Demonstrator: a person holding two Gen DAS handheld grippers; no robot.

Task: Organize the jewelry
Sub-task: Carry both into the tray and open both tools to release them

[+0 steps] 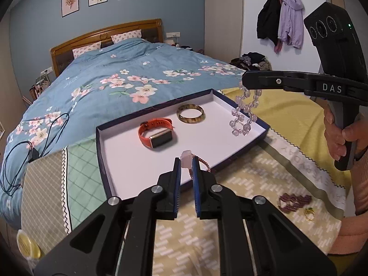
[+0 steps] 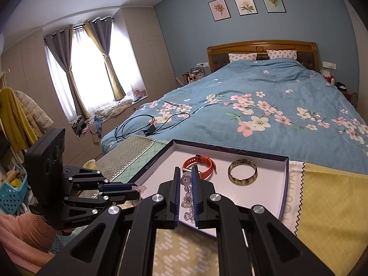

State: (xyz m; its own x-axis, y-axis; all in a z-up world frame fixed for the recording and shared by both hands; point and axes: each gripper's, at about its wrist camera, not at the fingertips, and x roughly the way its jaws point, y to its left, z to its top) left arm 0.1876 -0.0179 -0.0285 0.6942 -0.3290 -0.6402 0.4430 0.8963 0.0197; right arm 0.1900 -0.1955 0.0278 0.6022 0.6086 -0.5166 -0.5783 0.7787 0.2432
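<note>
Left wrist view. Left gripper (image 1: 186, 161), lower centre: jaws clamped on a pink-stone bracelet (image 1: 186, 158), its beaded cord trailing right over the near rim of the tray (image 1: 128, 168). Tray, centre frame, white-lined, holding an orange watch (image 1: 156, 134) and a bangle (image 1: 191, 113). Right gripper (image 1: 247, 85), upper right: jaws closed on a clear bead strand (image 1: 245, 112) hanging over the tray's right end. Purple bead bracelet (image 1: 294, 202) and gold ring (image 1: 309, 214), lower right, on the cloth.

Right wrist view. Right gripper (image 2: 185, 181), lower centre, pinching the clear bead strand (image 2: 186, 195). Left gripper (image 2: 138, 189), lower left, at the tray's (image 2: 284, 197) left edge.
</note>
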